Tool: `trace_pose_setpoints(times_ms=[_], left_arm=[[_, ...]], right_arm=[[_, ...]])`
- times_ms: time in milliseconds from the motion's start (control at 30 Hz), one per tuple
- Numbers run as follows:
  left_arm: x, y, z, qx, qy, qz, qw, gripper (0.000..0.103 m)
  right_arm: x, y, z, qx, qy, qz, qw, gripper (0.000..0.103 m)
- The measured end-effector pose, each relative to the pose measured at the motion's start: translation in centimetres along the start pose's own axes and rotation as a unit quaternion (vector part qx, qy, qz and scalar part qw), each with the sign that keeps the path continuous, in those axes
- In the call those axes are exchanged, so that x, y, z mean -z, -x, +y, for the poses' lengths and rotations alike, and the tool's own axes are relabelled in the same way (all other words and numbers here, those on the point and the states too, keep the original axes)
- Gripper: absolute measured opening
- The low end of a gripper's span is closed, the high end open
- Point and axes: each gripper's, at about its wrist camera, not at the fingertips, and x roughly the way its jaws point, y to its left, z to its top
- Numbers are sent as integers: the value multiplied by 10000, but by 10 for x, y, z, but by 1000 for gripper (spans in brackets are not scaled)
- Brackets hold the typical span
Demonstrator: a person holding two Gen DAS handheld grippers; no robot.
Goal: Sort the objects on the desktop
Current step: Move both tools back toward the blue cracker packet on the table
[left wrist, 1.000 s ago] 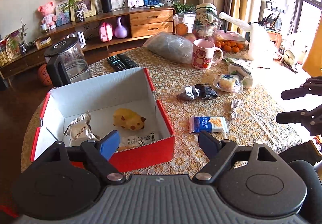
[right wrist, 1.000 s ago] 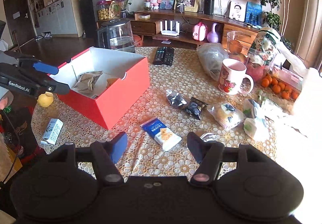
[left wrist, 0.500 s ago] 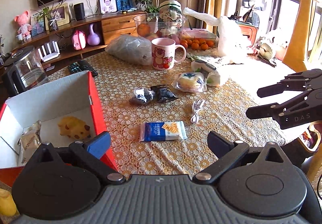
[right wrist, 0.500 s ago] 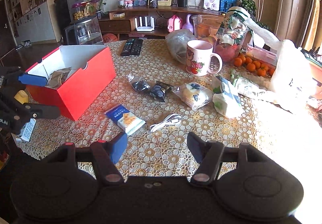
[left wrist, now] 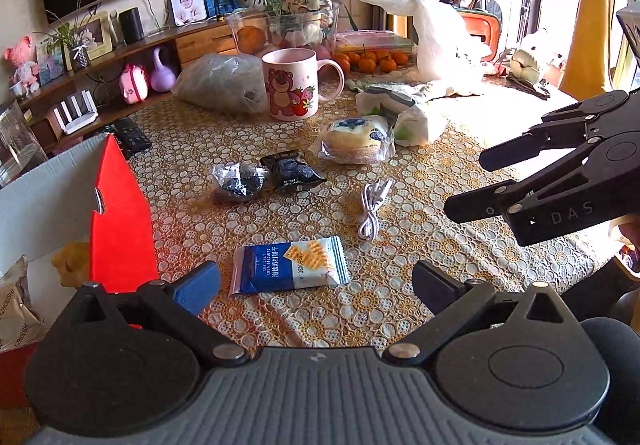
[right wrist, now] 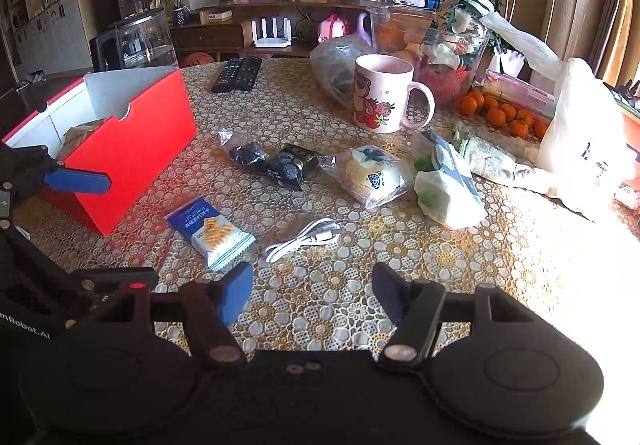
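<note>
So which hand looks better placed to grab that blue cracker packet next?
Probably the left. The blue cracker packet lies just ahead of the left gripper, between its wide-open jaws and beside the red box. The right gripper faces the white cable instead.

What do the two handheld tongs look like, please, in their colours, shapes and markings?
Both are black plastic with two round pivot housings and linkage arms. The left tongs have one blue pad, one black, and a grey ribbed body. The right tongs match, with a black body; from the side, their frame shows pale "DAS" lettering.
</note>
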Motion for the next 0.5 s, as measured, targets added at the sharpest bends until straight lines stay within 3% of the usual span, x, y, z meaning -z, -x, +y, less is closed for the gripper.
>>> trace_pose_setpoints(times_ms=[300, 500], left_arm=[[2, -42, 14, -29, 270, 91, 9996, 103], [2, -62, 17, -35, 200, 119, 9997, 103]], right_arm=[[-8, -44, -2, -25, -288, 152, 9995, 66], [-16, -71, 1, 3, -337, 268, 9991, 66]])
